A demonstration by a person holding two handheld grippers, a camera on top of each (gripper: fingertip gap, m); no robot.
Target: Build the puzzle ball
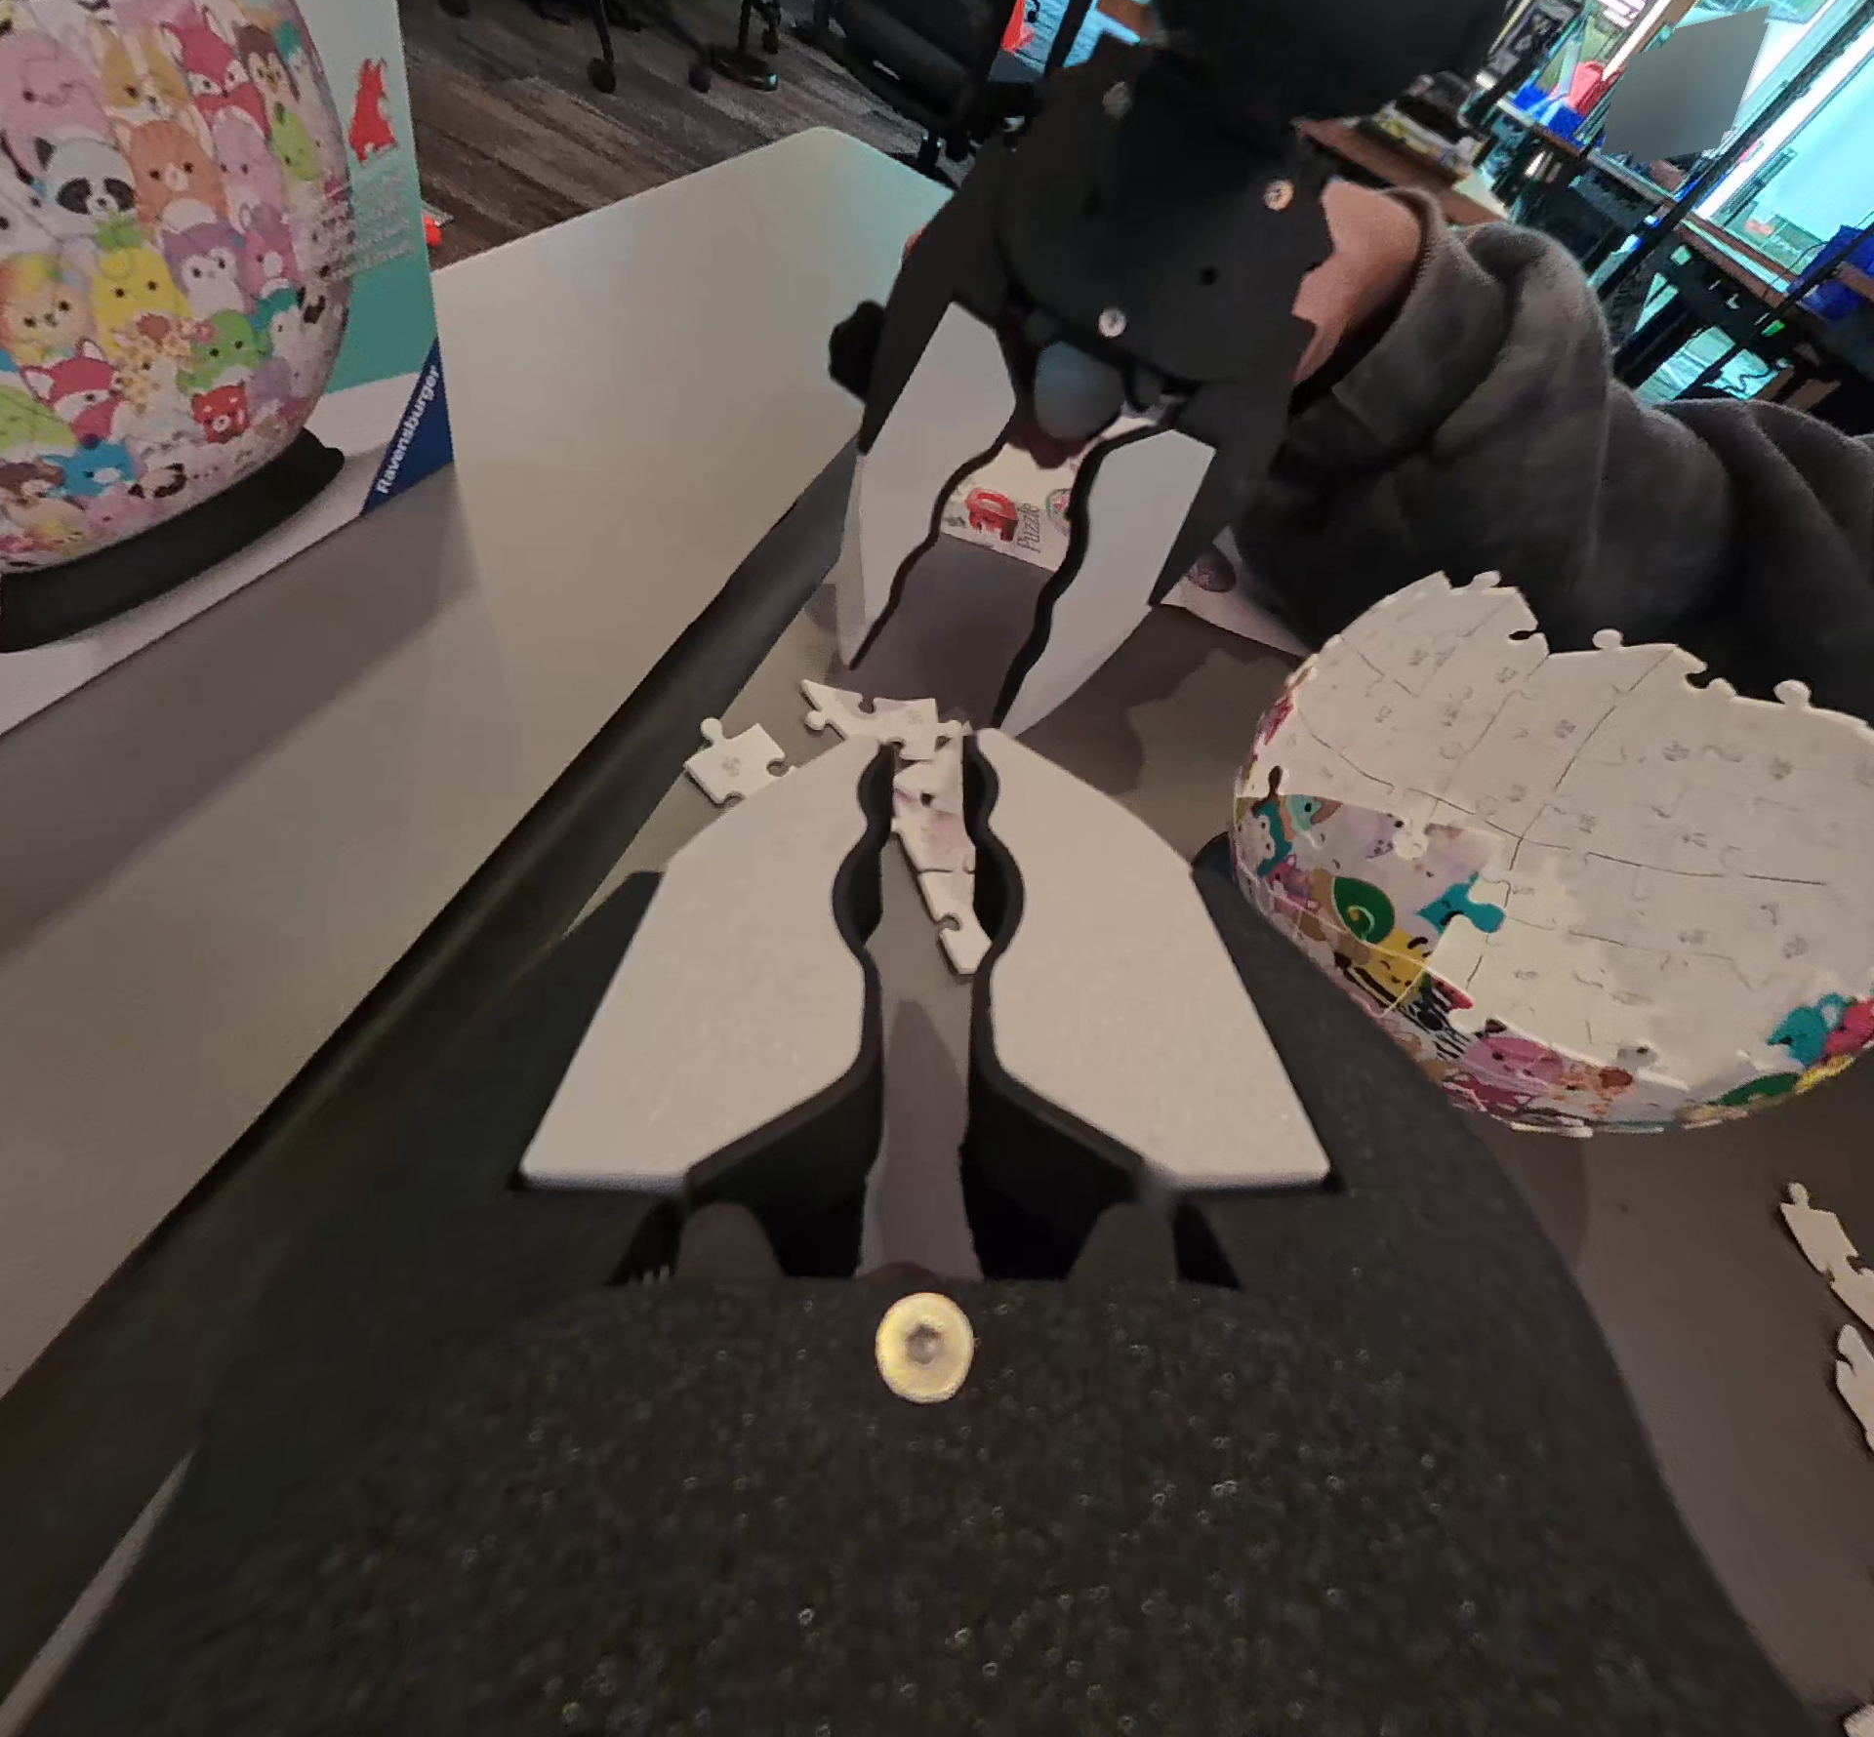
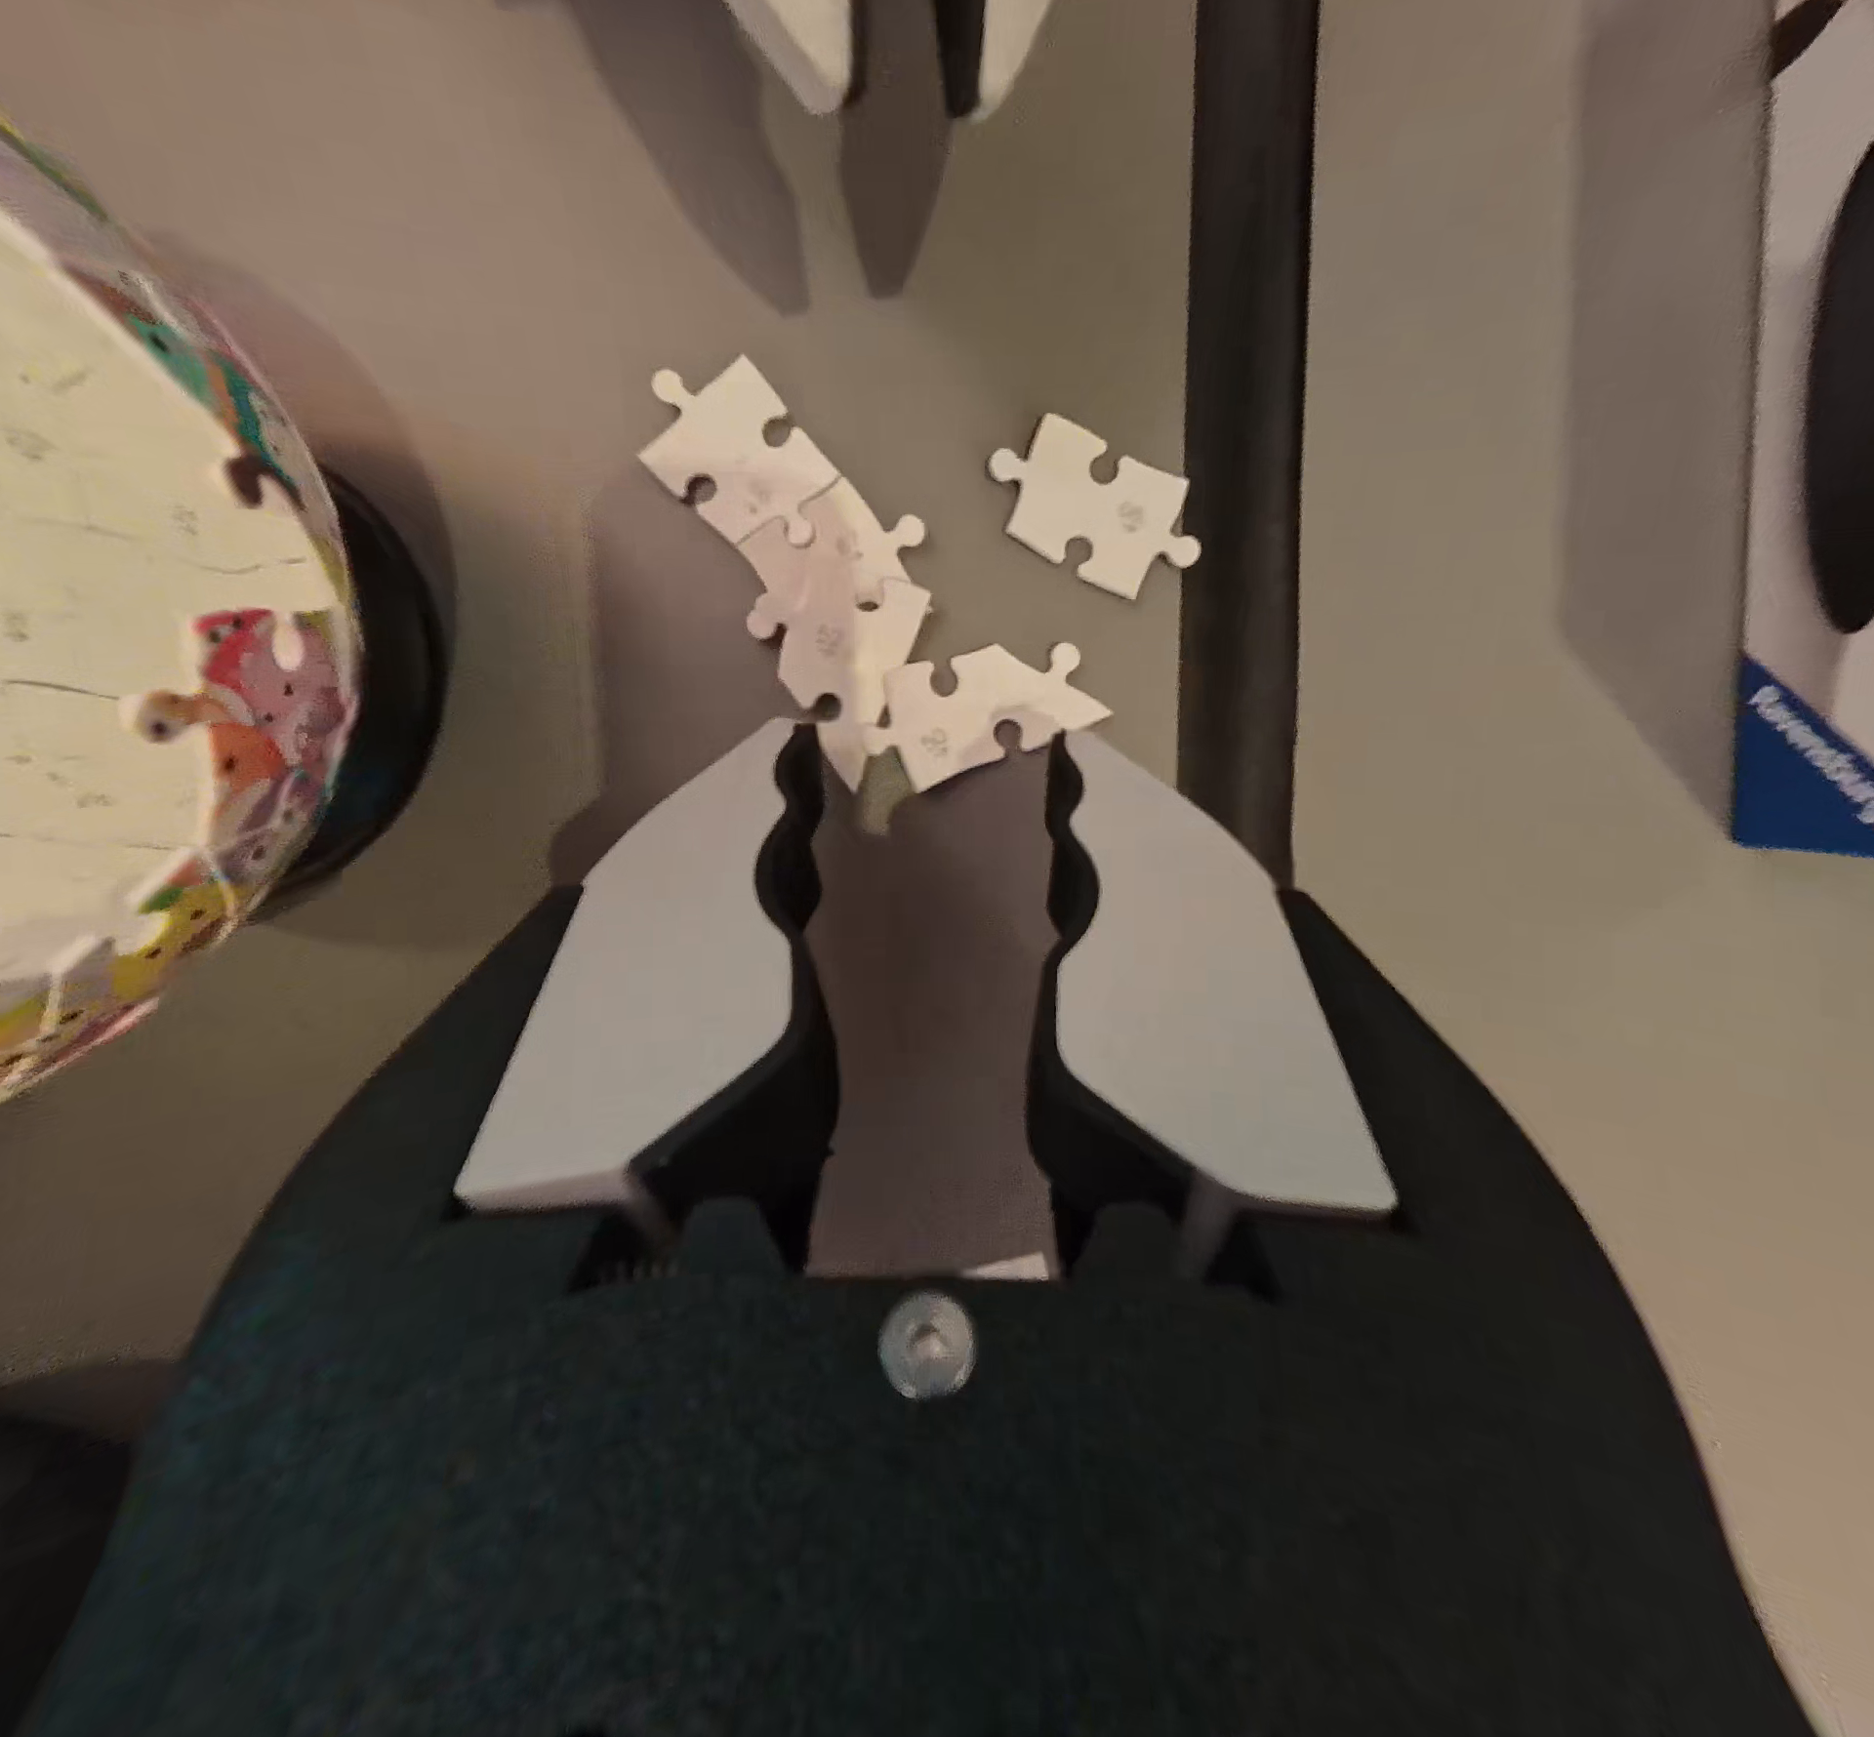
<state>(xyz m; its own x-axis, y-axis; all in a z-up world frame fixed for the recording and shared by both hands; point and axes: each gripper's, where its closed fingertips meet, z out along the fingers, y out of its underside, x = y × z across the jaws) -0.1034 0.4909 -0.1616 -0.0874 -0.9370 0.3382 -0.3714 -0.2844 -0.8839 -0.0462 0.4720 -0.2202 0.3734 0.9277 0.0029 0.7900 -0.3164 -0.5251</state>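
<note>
1. White puzzle pieces lay face down on the grey desk (image 2: 406,168) – a curved strip of joined pieces (image 2: 791,522), a piece (image 2: 974,715) overlapping its near end, and a single piece (image 2: 1100,507) just beside them.
2. The right gripper (image 2: 933,740) pointed down over this cluster with its fingers well apart, the tips on either side of the overlapping piece and clamped on nothing.
3. The left gripper (image 1: 928,756) hung above the same pieces from the opposite side; its fingers stood close together with a narrow gap, through which the strip showed on the desk below, and held nothing.
4. The half-built puzzle ball (image 1: 1572,857) sat near the pieces on a black stand (image 2: 395,674), open side up – white inside, colourful cartoon animals outside.
5. The puzzle box (image 1: 203,218) stood on the neighbouring desk across a dark seam (image 2: 1247,269).
6. More loose pieces (image 1: 1825,1252) lay near the ball, and a grey sleeve (image 1: 1521,472) showed behind the right gripper.
</note>
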